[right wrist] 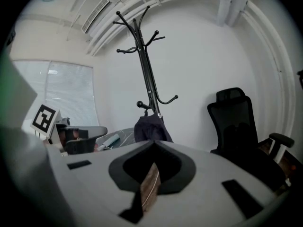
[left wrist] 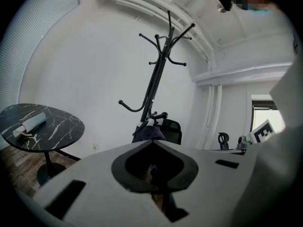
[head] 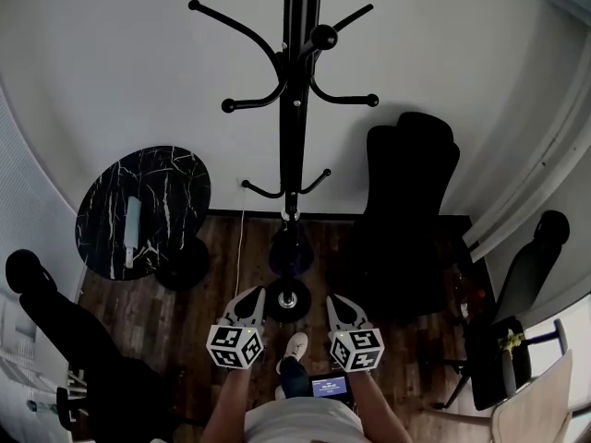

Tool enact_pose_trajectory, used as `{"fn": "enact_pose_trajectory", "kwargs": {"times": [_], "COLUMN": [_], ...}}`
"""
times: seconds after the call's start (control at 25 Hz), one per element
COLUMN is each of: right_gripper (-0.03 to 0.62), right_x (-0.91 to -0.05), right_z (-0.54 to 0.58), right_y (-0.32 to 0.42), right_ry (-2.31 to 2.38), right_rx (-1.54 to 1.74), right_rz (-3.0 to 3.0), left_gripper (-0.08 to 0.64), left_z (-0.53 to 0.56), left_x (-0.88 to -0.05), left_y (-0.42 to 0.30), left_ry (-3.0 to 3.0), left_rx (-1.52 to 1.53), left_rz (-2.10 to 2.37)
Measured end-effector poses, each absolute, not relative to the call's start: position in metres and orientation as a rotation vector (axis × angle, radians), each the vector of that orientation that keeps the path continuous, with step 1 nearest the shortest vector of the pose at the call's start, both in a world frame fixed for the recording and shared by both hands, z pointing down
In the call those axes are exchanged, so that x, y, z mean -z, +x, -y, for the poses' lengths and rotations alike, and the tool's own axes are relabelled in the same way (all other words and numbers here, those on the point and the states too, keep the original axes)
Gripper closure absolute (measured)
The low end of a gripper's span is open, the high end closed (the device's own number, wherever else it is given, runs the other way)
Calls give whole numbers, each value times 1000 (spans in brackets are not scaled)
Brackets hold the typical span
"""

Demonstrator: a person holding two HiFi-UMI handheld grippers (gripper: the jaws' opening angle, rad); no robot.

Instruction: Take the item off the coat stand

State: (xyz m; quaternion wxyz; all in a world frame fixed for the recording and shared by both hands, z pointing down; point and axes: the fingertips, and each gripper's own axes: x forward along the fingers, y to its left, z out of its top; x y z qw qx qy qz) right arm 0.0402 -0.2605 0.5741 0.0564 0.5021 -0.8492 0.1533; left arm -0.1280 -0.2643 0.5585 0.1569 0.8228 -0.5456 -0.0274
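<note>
A plain white wall (head: 111, 63) meets a dark wooden plank floor (head: 157, 326). 1 round black marble-veined tabletop (head: 175, 187) on a pedestal stands at the left, and 1 black high-backed office chair (head: 411, 183) stands at the right, against the wall. A window with pale horizontal blinds (right wrist: 71, 86) glows bright.

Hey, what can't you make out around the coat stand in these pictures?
- Dark item on the coat stand: bag or garment unclear. The left gripper and right gripper hide its lower part in their own views, and it is small and dark in the head view.
- Coat stand's top: cut off by the head view's upper edge.
- Pale roll on the round table: too small to identify.
</note>
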Motion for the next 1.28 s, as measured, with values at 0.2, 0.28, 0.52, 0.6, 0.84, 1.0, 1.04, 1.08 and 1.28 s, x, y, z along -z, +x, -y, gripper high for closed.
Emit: {"fn": "enact_pose_trajectory", "kwargs": {"times": [0.2, 0.28, 0.52, 0.6, 0.84, 1.0, 1.04, 1.08, 1.28], "right_gripper": [580, 580, 578, 578, 578, 570, 561, 552, 497], "right_x": [-576, -577, -586, -590, -603, -611, -612, -612, -613], "right_z": [278, 284, 303, 308, 329, 343, 346, 349, 363], "right_y": [37, 32, 28, 27, 25, 20, 18, 16, 8], "right_ry": [1532, 1519, 1493, 1482, 1462, 1443, 1436, 1426, 1392], "right_rx": [-465, -462, -479, -485, -501, -507, -507, -505, -480], "right_rz": [2557, 2557, 2541, 2531, 2500, 2487, 2487, 2489, 2490], "left_gripper": [540, 540, 538, 538, 533, 467, 458, 453, 434], "left_z": [275, 281, 299, 305, 324, 334, 337, 339, 351], "left_x": [-567, -570, -581, -588, -606, -614, -615, -617, -625], "left_y": [-129, -131, -130, -128, -124, -130, -132, -133, -131], "left_ry": [2335, 2325, 2333, 2328, 2351, 2341, 2335, 2328, 2317], "left_rx": [76, 84, 21, -1, -144, -180, -177, -173, -169], "left_rz": [1530, 1523, 1511, 1486, 1492, 1511, 1508, 1505, 1470]}}
